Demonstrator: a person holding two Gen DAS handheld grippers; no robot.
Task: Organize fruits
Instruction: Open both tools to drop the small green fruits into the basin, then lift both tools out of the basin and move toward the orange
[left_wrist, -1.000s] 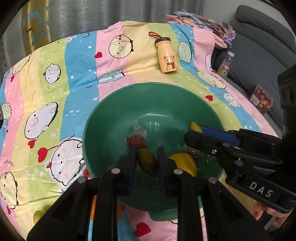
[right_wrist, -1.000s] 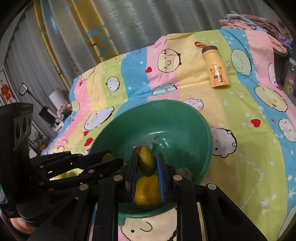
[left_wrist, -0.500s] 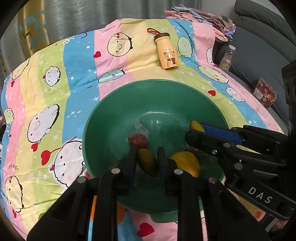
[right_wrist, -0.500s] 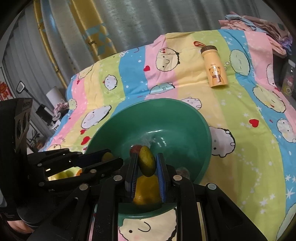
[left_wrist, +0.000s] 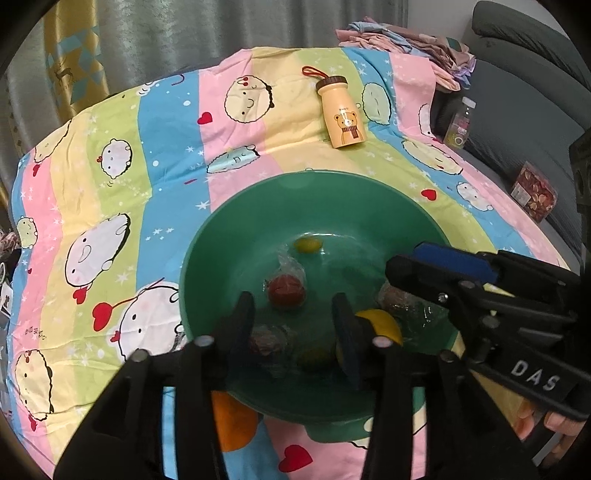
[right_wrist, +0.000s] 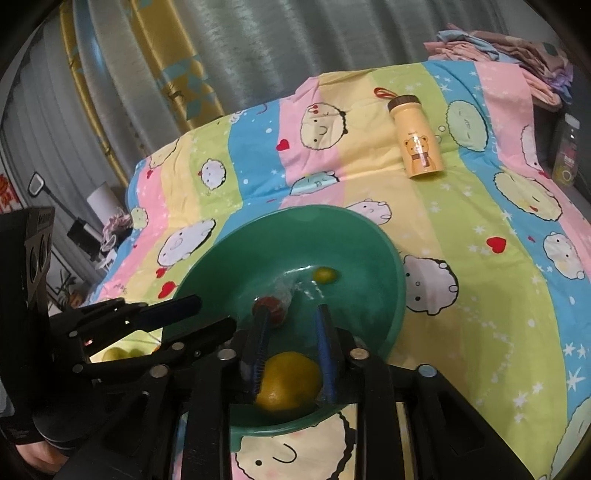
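A green bowl (left_wrist: 207, 236) (right_wrist: 391, 266) sits on the cartoon-print cloth. It holds a wrapped red fruit (left_wrist: 286, 290) (right_wrist: 273, 306), a big yellow citrus (left_wrist: 384, 323) (right_wrist: 288, 380), a small yellow-green fruit (left_wrist: 309, 244) (right_wrist: 325, 275) at its far side and a blurred yellow-green fruit (left_wrist: 314, 356) near the front. My left gripper (left_wrist: 293, 328) (right_wrist: 195, 314) hangs over the bowl, jaws opening with nothing pressed between them. My right gripper (right_wrist: 291, 328) (left_wrist: 424, 266) is also opening, over the citrus, which lies low between its fingers without being gripped.
A yellow bear bottle (left_wrist: 341, 114) (right_wrist: 417, 144) lies on the cloth beyond the bowl. An orange fruit (left_wrist: 231, 421) rests outside the bowl's near rim. Folded clothes (left_wrist: 406, 40), a grey sofa (left_wrist: 535, 92), a small clear bottle (left_wrist: 460, 123) and a snack packet (left_wrist: 532, 194) are at the right.
Both grippers have opened and let go of the yellow-green fruits they held. One fruit now lies at the bowl's far side, the other, blurred, low under the left gripper.
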